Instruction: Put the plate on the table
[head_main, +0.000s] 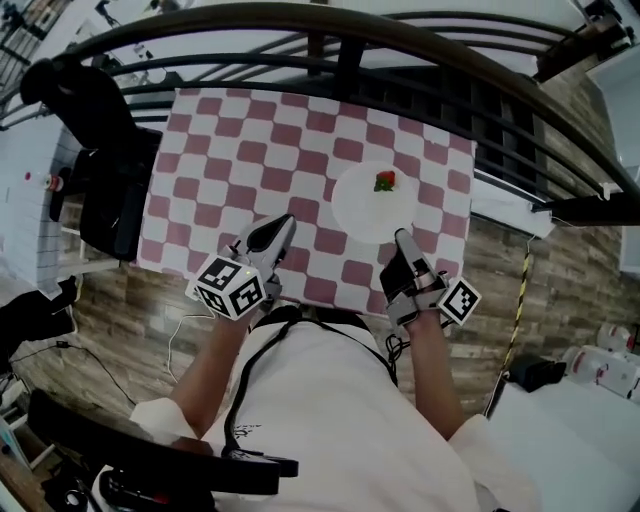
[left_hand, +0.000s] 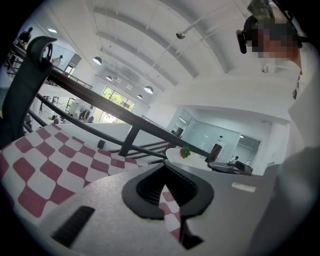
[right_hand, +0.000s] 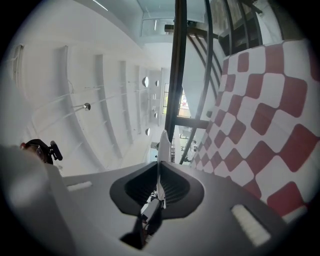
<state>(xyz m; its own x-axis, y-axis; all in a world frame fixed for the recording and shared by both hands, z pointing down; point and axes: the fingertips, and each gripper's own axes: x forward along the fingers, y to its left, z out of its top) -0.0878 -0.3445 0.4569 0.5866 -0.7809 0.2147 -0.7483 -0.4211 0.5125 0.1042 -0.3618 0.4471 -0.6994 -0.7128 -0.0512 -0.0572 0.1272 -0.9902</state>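
The left tongs (left_hand: 164, 166) have their jaws closed together, nothing between them, low over a red-and-white checkered surface (left_hand: 45, 165). Just beyond the tips, a white plate (left_hand: 195, 159) carries a strawberry (left_hand: 185, 152). A dark railing (left_hand: 129, 137) runs behind.

White round plate (head_main: 365, 212) with strawberry (head_main: 385, 181), level on checked table (head_main: 230, 150)

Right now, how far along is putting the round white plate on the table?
Done: the round white plate, with a small red and green item on it, is over the red-and-white checkered table. In hand: the right gripper is shut on its rim. Remaining: setting it down, if not resting, and letting go. The left gripper is shut, empty.
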